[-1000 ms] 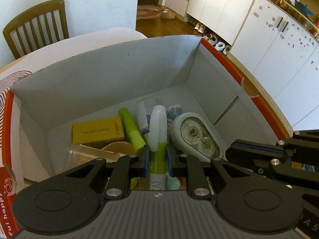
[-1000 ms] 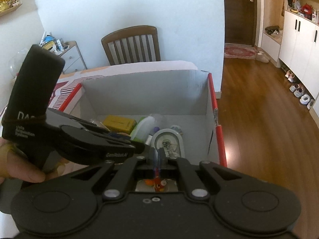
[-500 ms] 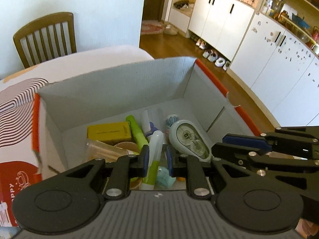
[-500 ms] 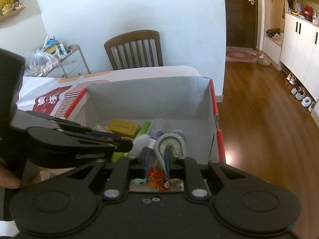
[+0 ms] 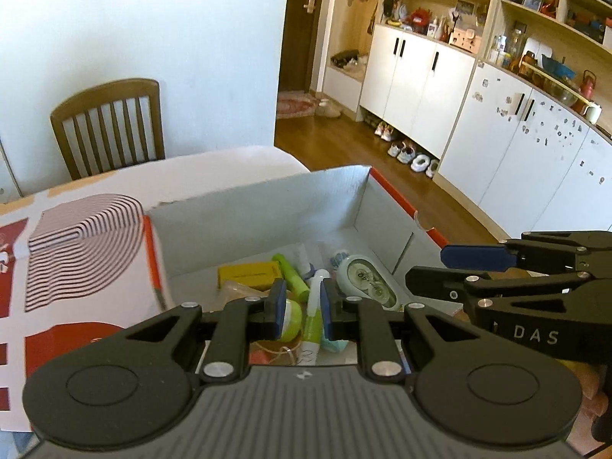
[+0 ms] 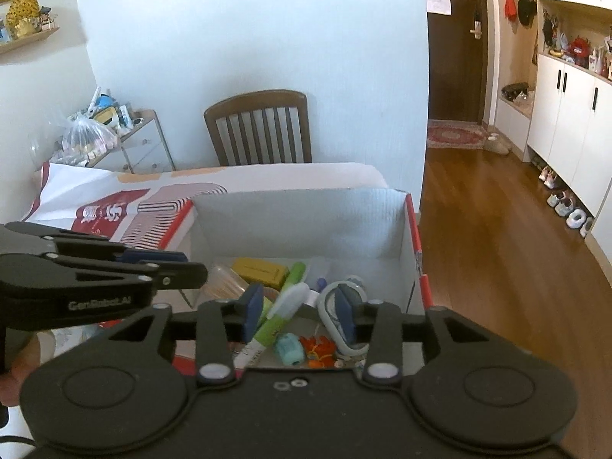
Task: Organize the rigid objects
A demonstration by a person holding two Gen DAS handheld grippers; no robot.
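Both grippers are hovering above the cardboard box [image 6: 298, 218], holding nothing. Left gripper [image 5: 299, 302] is keeping its jaws a little apart, over a white-and-green tube [image 5: 313, 317]; right gripper [image 6: 300, 304] is standing wide open. Inside the box, a yellow box [image 6: 260, 269] is lying toward the far wall, a green marker [image 6: 292, 275] beside it, and a white tape dispenser [image 5: 363, 281] is resting near the box's right wall.

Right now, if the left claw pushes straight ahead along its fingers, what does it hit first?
Probably the white-and-green tube: it lies in the box straight between the open left claw fingers. Depth is unclear; the green-lidded jar beside it could touch the left finger first.
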